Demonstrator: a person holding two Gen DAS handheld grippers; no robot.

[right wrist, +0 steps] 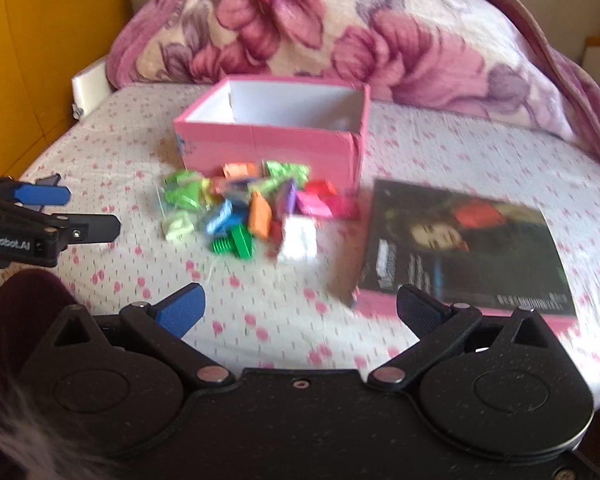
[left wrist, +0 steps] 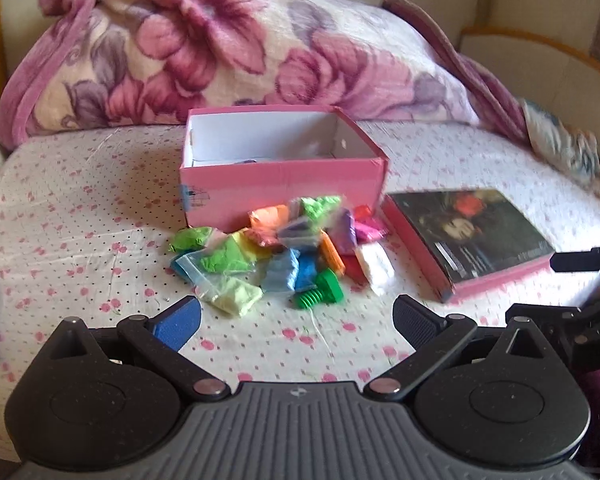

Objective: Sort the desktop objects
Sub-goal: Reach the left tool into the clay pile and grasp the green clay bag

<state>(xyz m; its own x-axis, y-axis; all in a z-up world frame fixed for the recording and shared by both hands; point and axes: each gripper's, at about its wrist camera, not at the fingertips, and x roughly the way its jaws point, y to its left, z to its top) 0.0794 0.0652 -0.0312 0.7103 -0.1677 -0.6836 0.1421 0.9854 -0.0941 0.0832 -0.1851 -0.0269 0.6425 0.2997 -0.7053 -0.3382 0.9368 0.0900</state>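
The coloured clay packets (left wrist: 276, 240) and a green plastic bolt (left wrist: 320, 290) lie heaped on the bedsheet (left wrist: 80, 240), touching the front wall of the open pink box (left wrist: 284, 184); its lid (left wrist: 472, 240) lies just right of the heap. Both the left gripper (left wrist: 296, 320) and the right gripper (right wrist: 300, 316) are spread wide and hold nothing. 1 item should be taken per grasp. The bolt, nearest and rigid, is judged the easiest start; slack packets should be pinched at the bulk, not the film.
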